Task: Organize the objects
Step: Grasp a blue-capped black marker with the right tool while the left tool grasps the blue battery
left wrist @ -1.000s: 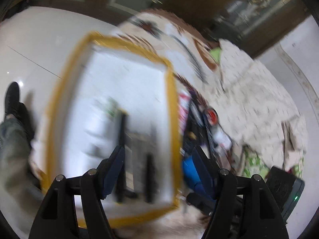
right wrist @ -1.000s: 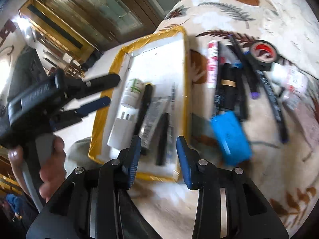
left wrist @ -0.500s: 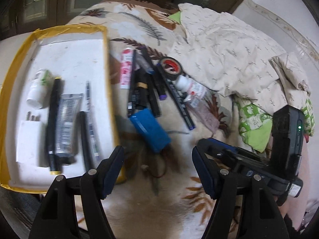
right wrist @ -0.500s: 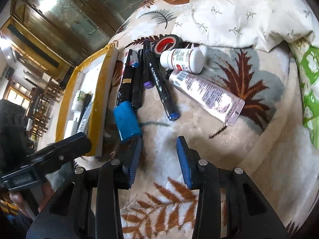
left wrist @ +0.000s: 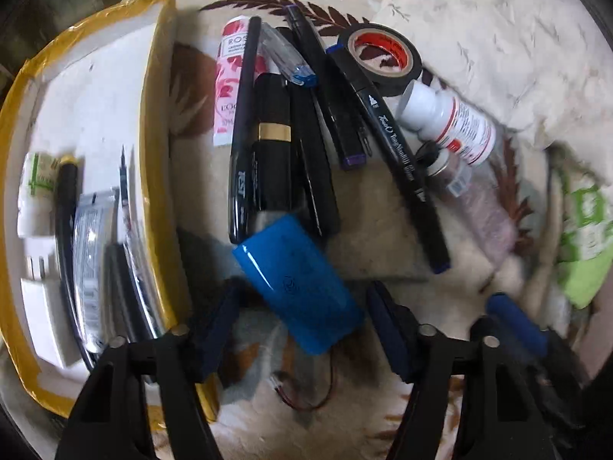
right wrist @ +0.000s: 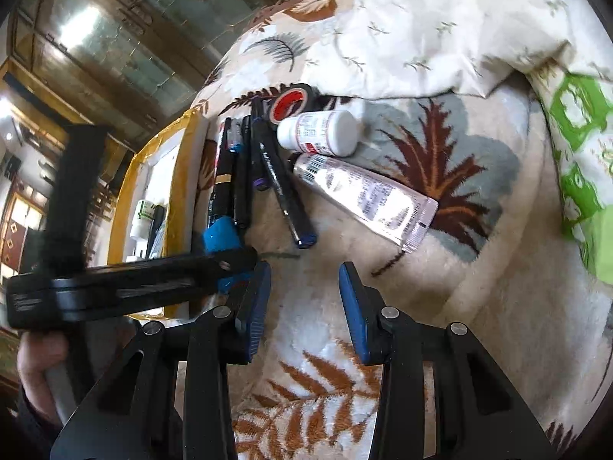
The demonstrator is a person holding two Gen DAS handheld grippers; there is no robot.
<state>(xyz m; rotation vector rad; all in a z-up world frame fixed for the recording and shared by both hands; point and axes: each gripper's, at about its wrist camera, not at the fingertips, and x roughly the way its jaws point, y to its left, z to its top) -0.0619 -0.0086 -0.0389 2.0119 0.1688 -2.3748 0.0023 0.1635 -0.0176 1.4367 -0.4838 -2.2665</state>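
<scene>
The left gripper (left wrist: 302,329) points down at the leaf-patterned blanket (left wrist: 383,414), its jaws closing around the near end of the blue battery pack (left wrist: 297,287), which lies between them with the pads not yet pressing it. Beyond the pack lie black pens (left wrist: 318,153) and a tape roll (left wrist: 379,55); to the left sits the yellow-edged tray (left wrist: 153,161). The right gripper (right wrist: 304,303) hovers over bare blanket, jaws apart and empty, a clear tube (right wrist: 364,195) ahead of it.

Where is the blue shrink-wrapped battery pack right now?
In the left wrist view the blue battery pack lies on the leaf-patterned blanket, just right of the yellow-rimmed tray, between the closing left gripper pads.
</scene>
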